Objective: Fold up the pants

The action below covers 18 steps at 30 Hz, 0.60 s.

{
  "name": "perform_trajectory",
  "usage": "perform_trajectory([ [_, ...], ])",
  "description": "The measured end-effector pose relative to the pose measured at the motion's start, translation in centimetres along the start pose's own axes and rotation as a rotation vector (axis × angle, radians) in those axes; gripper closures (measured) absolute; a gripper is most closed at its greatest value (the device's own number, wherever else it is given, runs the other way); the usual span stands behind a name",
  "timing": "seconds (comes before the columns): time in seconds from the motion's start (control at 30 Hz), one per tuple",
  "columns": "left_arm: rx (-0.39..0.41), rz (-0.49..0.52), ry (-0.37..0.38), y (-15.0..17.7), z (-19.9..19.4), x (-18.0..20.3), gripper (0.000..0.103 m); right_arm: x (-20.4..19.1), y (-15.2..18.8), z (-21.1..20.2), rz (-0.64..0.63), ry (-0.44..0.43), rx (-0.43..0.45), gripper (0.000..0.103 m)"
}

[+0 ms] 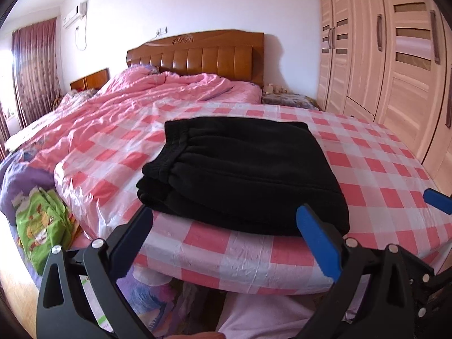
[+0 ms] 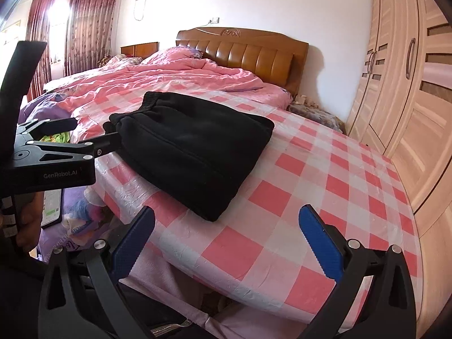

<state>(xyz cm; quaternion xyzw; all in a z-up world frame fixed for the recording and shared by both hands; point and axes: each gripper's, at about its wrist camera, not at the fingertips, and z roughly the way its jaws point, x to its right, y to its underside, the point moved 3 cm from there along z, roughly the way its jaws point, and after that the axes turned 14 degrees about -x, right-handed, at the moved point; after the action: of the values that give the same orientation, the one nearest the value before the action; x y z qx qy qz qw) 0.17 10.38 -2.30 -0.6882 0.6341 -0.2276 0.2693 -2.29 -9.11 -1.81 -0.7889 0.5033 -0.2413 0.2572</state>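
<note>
Black pants (image 1: 240, 175) lie folded into a thick rectangle on the pink-and-white checked plastic cover (image 1: 367, 155), waistband toward the left. My left gripper (image 1: 226, 212) is open, its fingers spread either side of the bundle's near edge with nothing held. In the right wrist view the pants (image 2: 192, 147) sit left of centre on the cover (image 2: 310, 183). My right gripper (image 2: 227, 212) is open over bare cover, just short of the pants' near corner. The left gripper (image 2: 96, 128) shows there with one finger close against the bundle's left edge.
A rumpled pink quilt (image 1: 127, 104) and a wooden headboard (image 1: 197, 56) lie beyond. A tall wardrobe (image 1: 395, 56) lines the right side. A green package (image 1: 42, 226) sits at the left. A phone (image 2: 52, 206) rests by the hand (image 2: 25, 226) holding the left gripper.
</note>
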Motion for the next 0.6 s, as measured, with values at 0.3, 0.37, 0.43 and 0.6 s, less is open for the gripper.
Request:
perform_trajectory([
  [0.3,-0.003,0.001,-0.008,0.1,0.08,0.01,0.001,0.35,0.0,0.32,0.015,-0.008,-0.01,0.004],
  [0.37,-0.002,0.003,-0.01,0.13,0.06,0.1,0.001,0.38,-0.01,0.32,0.016,-0.009,-0.008,0.004],
  [0.43,-0.002,0.002,-0.008,0.13,0.05,0.12,0.001,0.41,-0.01,0.34,0.016,-0.009,-0.009,0.004],
  [0.6,-0.002,0.002,-0.008,0.13,0.06,0.13,0.001,0.36,0.02,0.37,0.018,-0.009,-0.01,0.004],
])
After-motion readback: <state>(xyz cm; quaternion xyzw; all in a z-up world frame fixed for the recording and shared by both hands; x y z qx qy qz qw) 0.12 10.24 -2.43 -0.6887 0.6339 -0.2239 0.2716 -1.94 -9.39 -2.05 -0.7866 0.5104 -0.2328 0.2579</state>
